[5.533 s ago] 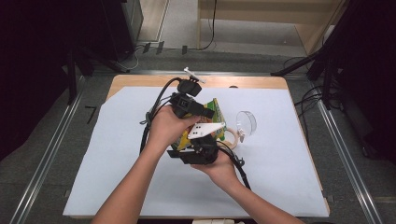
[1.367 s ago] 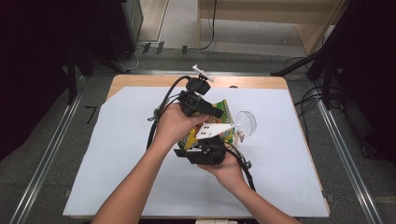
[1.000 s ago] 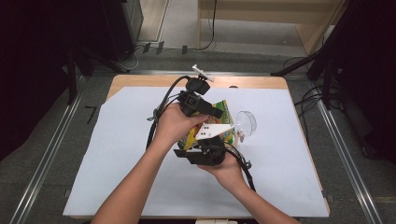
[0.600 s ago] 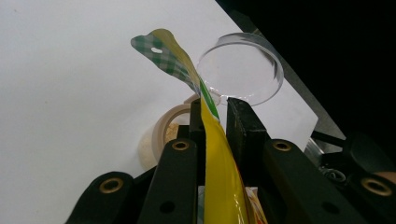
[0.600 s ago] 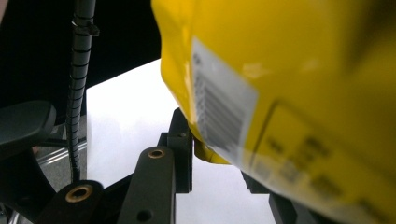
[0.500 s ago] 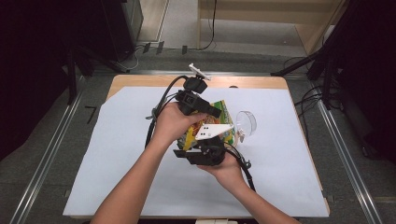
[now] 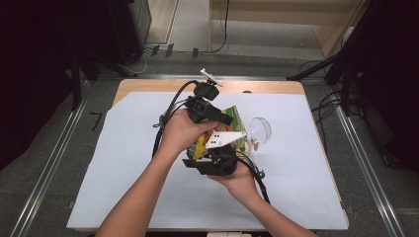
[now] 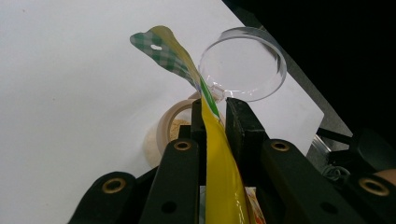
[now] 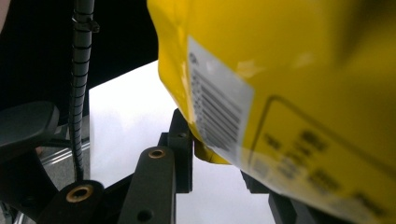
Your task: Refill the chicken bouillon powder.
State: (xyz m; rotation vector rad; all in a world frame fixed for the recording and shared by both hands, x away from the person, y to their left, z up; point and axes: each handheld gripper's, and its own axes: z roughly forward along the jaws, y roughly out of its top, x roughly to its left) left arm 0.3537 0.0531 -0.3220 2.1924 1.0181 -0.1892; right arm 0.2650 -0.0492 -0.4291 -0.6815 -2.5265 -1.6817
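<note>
left gripper (image 8: 215,116) clamps yellow pouch (image 8: 219,168) | right gripper (image 9: 212,156) pinches its corner | pouch lifted slightly since earlier (likely tilting toward container (image 8: 180,128))

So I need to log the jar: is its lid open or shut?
Open. The clear lid stands swung up behind the jar's rim, with tan contents showing inside.

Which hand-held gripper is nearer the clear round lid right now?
Left. The left hand-held gripper, shut on the yellow pouch, has its jaw tips just short of the clear lid. The right hand-held gripper holds the pouch's lower end, farther back toward the person.
</note>
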